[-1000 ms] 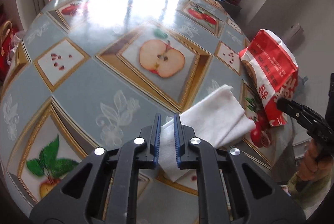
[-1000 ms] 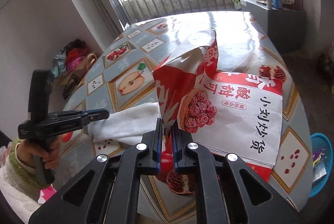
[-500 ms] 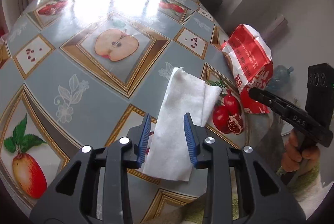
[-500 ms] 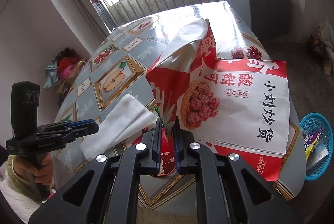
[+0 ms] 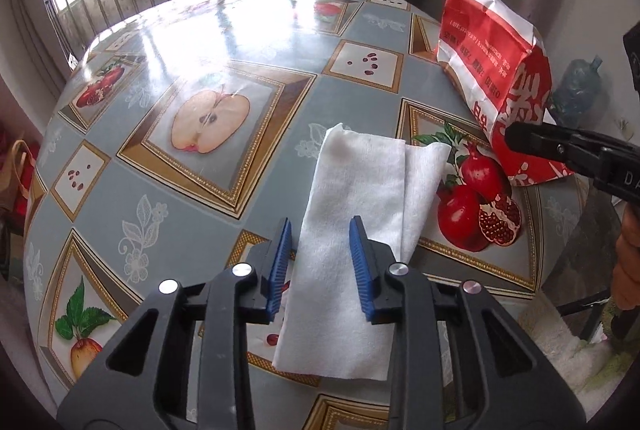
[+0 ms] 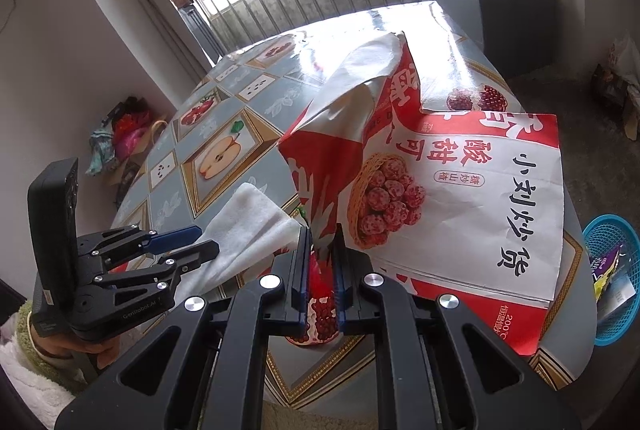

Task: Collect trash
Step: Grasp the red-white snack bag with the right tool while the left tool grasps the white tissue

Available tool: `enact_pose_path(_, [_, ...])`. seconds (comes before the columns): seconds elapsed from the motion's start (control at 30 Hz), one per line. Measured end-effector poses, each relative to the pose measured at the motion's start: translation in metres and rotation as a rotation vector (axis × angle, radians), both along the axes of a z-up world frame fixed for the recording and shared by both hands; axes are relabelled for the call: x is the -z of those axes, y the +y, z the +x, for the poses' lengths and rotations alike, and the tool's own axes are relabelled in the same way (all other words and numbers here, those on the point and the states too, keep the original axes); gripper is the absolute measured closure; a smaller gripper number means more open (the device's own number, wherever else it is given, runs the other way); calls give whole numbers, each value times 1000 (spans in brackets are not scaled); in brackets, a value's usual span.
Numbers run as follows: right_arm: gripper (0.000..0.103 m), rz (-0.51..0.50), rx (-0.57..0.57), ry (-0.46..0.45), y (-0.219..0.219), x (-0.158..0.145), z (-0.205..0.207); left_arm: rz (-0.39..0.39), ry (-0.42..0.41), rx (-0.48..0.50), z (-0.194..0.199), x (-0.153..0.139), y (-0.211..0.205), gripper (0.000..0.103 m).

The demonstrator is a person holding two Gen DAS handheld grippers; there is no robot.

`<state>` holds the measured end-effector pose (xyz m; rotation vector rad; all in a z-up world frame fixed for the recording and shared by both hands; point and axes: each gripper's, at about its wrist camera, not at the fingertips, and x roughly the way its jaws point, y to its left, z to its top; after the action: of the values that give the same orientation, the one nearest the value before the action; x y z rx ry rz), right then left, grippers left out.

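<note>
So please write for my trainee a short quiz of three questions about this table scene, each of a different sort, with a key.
1. True or false: the right gripper is shut on a corner of the red paper bag.
2. Where does the white paper towel lie? A) in the blue basket B) flat on the table C) inside the bag
3. Fill in: the left gripper has the towel between its pads, but the pads do not ____ it.

Key: 1 true; 2 B; 3 press (its jaws are closing).
</note>
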<state>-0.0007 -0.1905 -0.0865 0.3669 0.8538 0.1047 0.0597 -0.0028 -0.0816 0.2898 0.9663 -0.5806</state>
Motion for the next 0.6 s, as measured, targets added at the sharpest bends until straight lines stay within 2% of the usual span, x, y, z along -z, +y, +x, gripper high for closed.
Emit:
enact_pose_path(0.2, [92, 16, 10, -6, -2, 0, 0, -7, -9, 36, -3, 0, -6, 101])
enact_pose_path(0.33, [93, 21, 21, -24, -5, -5, -3, -25, -1, 34, -1, 0, -6, 103])
enact_pose_path(0.43, [94, 40, 30, -49, -10, -11, -8, -92, 33, 27, 2, -6, -1, 103])
enact_pose_path(0.6, [95, 47, 52, -115, -19, -30, -20, -196, 31, 18, 0, -33, 9, 103])
